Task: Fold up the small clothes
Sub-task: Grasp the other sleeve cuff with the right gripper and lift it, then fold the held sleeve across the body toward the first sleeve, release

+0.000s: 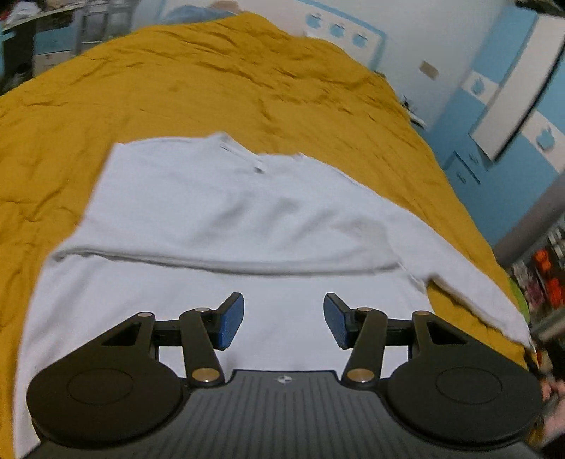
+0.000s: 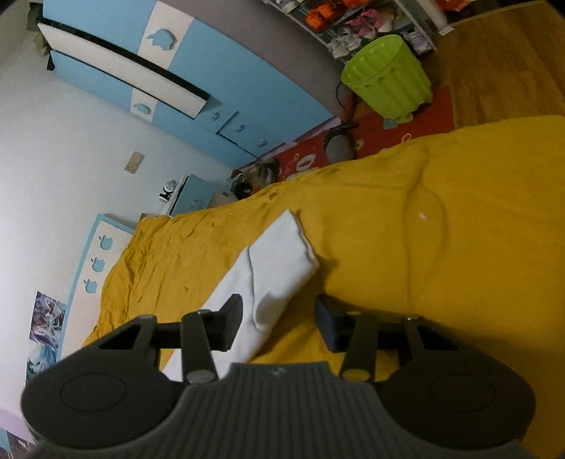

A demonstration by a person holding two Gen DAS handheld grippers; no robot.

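A white long-sleeved shirt (image 1: 226, 212) lies spread on the mustard-yellow bedspread (image 1: 212, 70), collar toward the far side. A horizontal fold runs across its middle. Its right sleeve (image 1: 476, 293) stretches out toward the bed's right edge. My left gripper (image 1: 284, 317) hovers over the shirt's near half, open, with nothing between its blue pads. In the right wrist view the sleeve (image 2: 279, 261) lies on the bedspread (image 2: 441, 229) with its cuff end pointing away. My right gripper (image 2: 279, 325) is above it, open, its fingers straddling the sleeve without pressing it.
A lime-green bin (image 2: 388, 74) stands on a red rug (image 2: 416, 120) beyond the bed. A blue-and-white wardrobe (image 2: 226, 70) and a small nightstand (image 2: 190, 194) line the wall. The headboard (image 1: 339, 31) is at the far end. A hand (image 1: 554, 388) shows at the right edge.
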